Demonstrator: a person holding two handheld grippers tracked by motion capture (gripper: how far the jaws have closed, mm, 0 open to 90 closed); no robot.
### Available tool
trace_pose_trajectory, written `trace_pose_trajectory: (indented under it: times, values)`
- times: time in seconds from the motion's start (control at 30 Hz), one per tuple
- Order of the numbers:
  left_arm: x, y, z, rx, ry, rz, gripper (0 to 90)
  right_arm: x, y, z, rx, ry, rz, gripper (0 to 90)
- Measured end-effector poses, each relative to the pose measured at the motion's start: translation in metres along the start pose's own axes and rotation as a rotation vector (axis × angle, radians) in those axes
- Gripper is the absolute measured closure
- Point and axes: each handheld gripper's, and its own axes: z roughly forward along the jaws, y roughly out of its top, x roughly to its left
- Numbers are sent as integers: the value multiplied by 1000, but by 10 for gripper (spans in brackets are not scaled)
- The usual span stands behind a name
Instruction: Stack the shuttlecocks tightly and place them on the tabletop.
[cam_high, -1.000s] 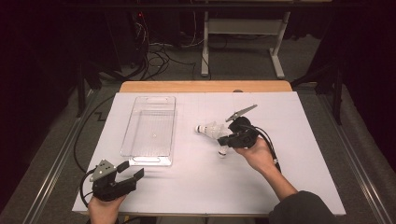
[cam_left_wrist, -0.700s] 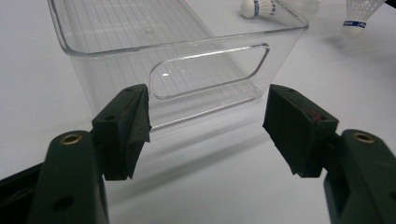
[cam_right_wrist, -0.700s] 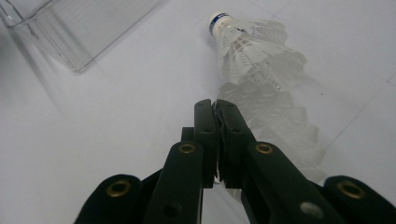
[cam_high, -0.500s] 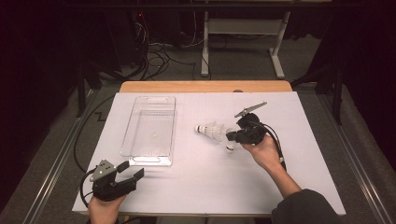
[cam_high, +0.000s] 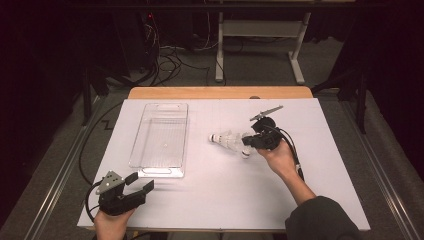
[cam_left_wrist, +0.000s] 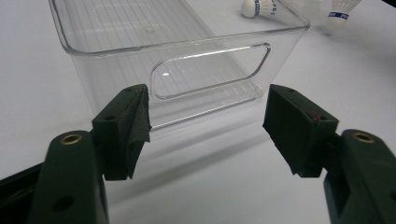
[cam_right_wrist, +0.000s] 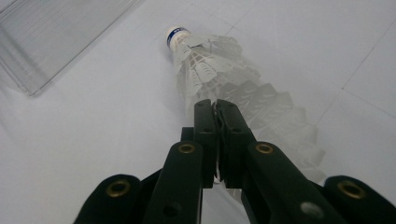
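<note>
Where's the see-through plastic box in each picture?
High view: clear rectangular plastic box, left of centre.
Left gripper view: the box is upper middle, close up.
Right gripper view: the box is in the top left corner.
Shared landmark: the white feather shuttlecock near it.

Lab: white-covered table (cam_high: 320, 195), floor cables (cam_high: 170, 57), dark surroundings, metal stand (cam_high: 260, 30).

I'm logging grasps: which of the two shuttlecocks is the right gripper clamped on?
The right gripper is shut on the feather skirt of the shuttlecock whose cork points toward the clear bin; the other shuttlecock lies free beside the gripper.
</note>
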Motion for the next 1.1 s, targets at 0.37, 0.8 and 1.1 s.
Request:
trace_pose_trajectory:
  times: [0.37, 0.8, 1.1]
  values:
    - [0, 0, -1, -5, -2, -3, 323, -5, 7, 7, -21, -22, 25, 878]
    - [1, 0, -2, -10, -7, -5, 323, -7, 12, 16, -23, -30, 28, 871]
    - [0, 0, -2, -9, -10, -4, 323, -7, 10, 18, -5, -21, 27, 852]
